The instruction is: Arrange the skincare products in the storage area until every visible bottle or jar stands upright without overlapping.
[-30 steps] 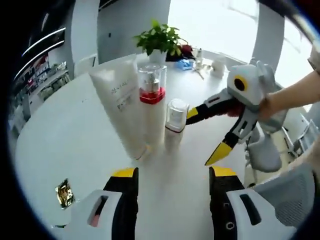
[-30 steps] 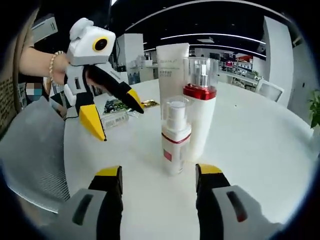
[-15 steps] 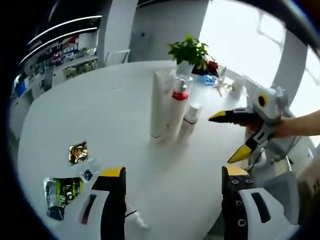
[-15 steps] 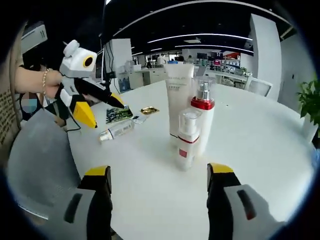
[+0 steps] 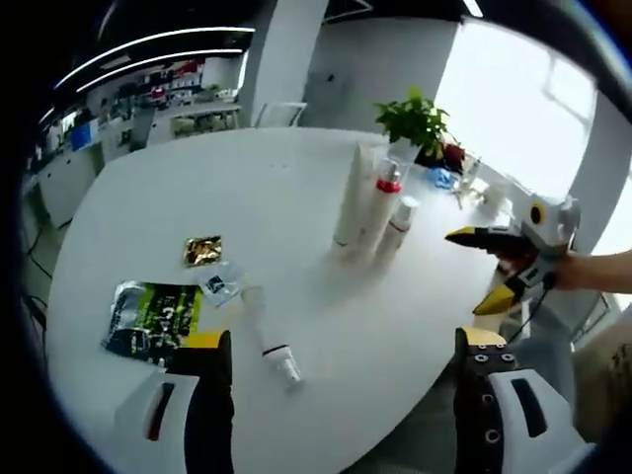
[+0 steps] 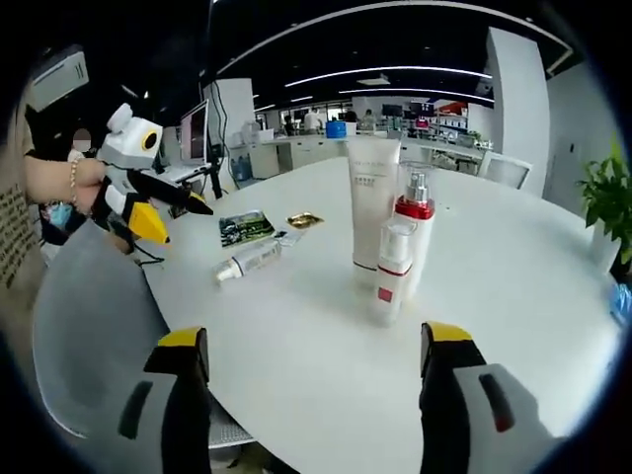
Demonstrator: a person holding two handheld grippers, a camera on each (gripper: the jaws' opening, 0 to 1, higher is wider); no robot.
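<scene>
Three products stand upright in a tight group on the white round table [image 5: 197, 197]: a tall white tube [image 5: 350, 208] [image 6: 373, 202], a red-collared pump bottle [image 5: 380, 202] [image 6: 414, 232] and a small white spray bottle [image 5: 398, 223] [image 6: 392, 269]. A small white tube [image 5: 270, 341] [image 6: 249, 262] lies on its side nearer the table's edge. My left gripper [image 5: 341, 346] is open and empty, well back from the group; it also shows held by a hand at the left [image 6: 163, 202]. My right gripper [image 6: 311, 341] is open and empty, also seen at the right [image 5: 489, 267].
Flat sachets lie by the fallen tube: a green-and-black one [image 5: 153, 316] [image 6: 242, 227], a gold one [image 5: 202, 250] [image 6: 303, 220] and a small clear one [image 5: 219, 285]. A potted plant [image 5: 415, 118] stands at the table's far side. A grey chair [image 6: 89, 336] sits by the table's edge.
Both grippers have pulled back from the standing group, so the bottles look smaller. The lying tube and sachets have come fully into sight. Nothing on the table has moved.
</scene>
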